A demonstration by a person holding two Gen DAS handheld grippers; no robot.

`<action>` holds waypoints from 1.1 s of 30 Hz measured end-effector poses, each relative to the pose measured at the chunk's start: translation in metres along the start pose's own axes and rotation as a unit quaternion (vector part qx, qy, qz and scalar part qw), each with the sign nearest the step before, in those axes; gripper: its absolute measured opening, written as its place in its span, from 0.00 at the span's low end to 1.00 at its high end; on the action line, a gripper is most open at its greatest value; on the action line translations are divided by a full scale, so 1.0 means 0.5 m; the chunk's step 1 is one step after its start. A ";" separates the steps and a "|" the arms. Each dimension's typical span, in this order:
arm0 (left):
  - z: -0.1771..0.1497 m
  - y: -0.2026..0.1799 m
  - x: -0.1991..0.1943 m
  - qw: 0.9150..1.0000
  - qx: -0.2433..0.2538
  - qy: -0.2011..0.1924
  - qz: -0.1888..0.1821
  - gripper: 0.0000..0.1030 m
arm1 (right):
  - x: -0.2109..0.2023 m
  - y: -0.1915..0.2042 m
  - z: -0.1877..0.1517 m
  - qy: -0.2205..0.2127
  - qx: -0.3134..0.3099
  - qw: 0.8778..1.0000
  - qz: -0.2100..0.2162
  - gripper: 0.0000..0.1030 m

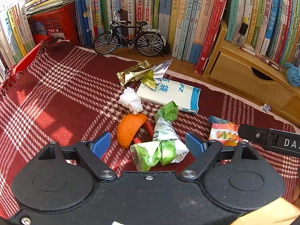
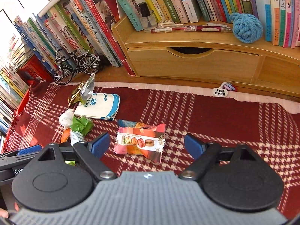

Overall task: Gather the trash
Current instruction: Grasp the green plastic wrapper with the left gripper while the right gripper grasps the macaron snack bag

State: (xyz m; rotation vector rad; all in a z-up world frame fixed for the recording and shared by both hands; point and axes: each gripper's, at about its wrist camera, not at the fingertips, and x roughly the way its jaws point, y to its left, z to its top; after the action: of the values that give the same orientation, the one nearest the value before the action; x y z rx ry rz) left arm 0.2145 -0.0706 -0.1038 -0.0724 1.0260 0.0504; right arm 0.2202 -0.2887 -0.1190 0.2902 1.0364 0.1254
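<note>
Lying on the red-and-white checked cloth [image 1: 56,86] that covers the table, seven pieces of trash can be counted: one gold foil wrapper [image 1: 134,72] with a silver torn end, one crumpled white tissue [image 1: 131,101], one piece of orange peel [image 1: 129,131], one green wad [image 1: 167,110], one white printed wrapper [image 1: 165,129], one green-and-white crumpled wrapper [image 1: 157,154], and one pink macaron wrapper [image 2: 139,141], on which a row of macarons is printed. One stack of folded white-and-blue bags [image 2: 98,106] is seen beside the tissue, with the word "Bag" readable. One white tag [image 2: 219,91] reading "FOR EVER" lies at the cloth's far edge. One model bicycle [image 1: 129,38] is stood before the row of books.

The left tool [image 1: 148,145] is held wide open above the green-and-white crumpled wrapper, which lies between its blue pads [image 1: 101,144]; nothing is gripped. The right tool [image 2: 147,145] is likewise spread wide, with the macaron wrapper between its pads and nothing gripped. The letters "DA" are read on the right tool's side in the left wrist view.
</note>
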 end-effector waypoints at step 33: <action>-0.003 -0.055 0.086 0.999 0.013 0.013 -0.046 0.65 | 0.031 -0.026 -0.031 0.011 0.004 1.000 -0.006 0.58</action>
State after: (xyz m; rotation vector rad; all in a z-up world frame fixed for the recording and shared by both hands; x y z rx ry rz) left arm 0.2374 -0.0979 -0.1403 -0.0973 1.0474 -0.0471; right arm 0.2142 -0.2949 -0.1431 0.2900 1.0597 0.1139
